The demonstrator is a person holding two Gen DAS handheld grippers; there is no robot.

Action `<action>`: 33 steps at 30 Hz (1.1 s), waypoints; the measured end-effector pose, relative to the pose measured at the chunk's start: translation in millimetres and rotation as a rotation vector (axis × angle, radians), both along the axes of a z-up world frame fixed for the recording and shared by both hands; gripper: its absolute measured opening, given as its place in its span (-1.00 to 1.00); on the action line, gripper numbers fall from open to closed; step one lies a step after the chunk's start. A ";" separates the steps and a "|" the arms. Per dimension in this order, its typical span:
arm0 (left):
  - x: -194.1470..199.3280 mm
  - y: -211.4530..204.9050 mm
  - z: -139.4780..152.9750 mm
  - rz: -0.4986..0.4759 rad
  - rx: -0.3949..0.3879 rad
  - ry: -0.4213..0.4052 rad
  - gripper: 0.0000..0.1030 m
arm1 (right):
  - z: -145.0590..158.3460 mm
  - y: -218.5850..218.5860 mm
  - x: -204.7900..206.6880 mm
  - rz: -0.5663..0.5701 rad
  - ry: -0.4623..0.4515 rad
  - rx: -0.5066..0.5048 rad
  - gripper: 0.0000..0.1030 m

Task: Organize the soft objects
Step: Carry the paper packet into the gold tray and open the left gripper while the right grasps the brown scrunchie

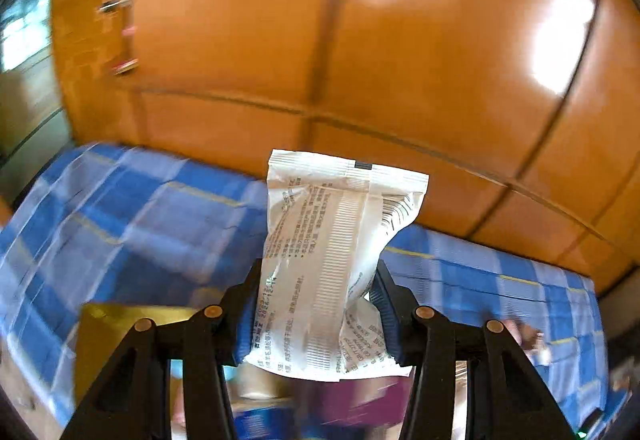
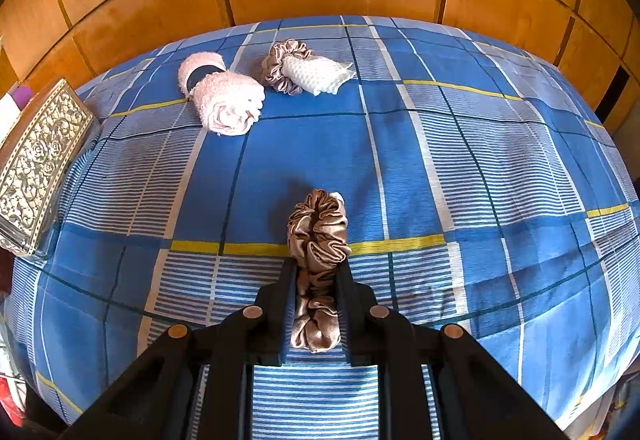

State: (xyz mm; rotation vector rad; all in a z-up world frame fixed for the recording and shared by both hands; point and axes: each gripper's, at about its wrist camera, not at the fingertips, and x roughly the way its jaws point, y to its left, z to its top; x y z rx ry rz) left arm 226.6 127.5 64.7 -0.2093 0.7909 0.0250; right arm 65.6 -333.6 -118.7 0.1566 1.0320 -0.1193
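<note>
Left gripper (image 1: 316, 304) clamped on white packet (image 1: 340, 240), held up over the bed (image 2: 500, 168); right gripper (image 2: 316, 272) clamped on brown scrunchie (image 2: 318, 236), near bed's front edge. Towel roll (image 2: 224, 96) and scrunchie-plus-sponge (image 2: 304, 68) parked toward far edge. Roughly midway; two held items not yet placed.

Blue plaid bedcover (image 2: 480, 168), taupe scrunchie (image 2: 318, 232)

Both grippers, the left gripper (image 1: 316, 280) and the right gripper (image 2: 318, 272), are matte black with triangular cut-outs, copper-coloured round pivot pins and blue-lined jaws.
</note>
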 end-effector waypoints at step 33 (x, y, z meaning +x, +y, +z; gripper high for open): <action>-140.5 119.3 -138.9 0.267 0.108 0.128 0.01 | -1.2 20.2 4.2 -0.059 0.043 -0.152 -0.67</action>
